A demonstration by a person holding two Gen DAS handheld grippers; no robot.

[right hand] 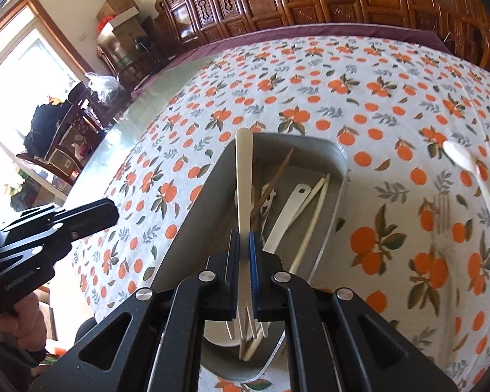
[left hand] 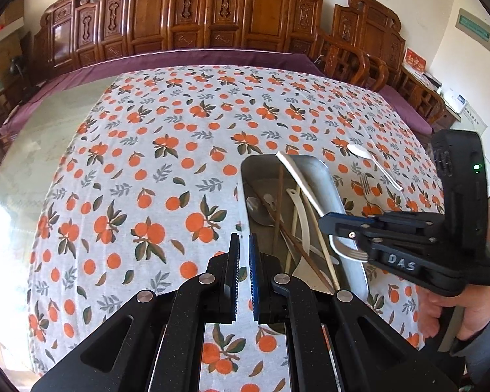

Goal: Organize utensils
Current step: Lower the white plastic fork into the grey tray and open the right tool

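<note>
The right gripper (right hand: 244, 268) is clamped on a fork (right hand: 244, 176), pinching low on the neck so the white handle sticks out ahead over the metal tray (right hand: 339, 156), presumably to drop it among the chopsticks and spoons there (tines point back toward the camera). The left gripper (left hand: 244, 261) is closed on nothing, left of the tray. A white spoon (right hand: 473, 176) and a second fork (right hand: 442, 209) lie on the tablecloth (right hand: 310, 98), right of the tray.

The right gripper (right hand: 244, 271), tilted downward above the metal tray (right hand: 338, 158), pinches a white-handled fork (right hand: 244, 176) between closed fingers, while the left gripper (left hand: 244, 274), left of the tray, is closed and empty.
</note>
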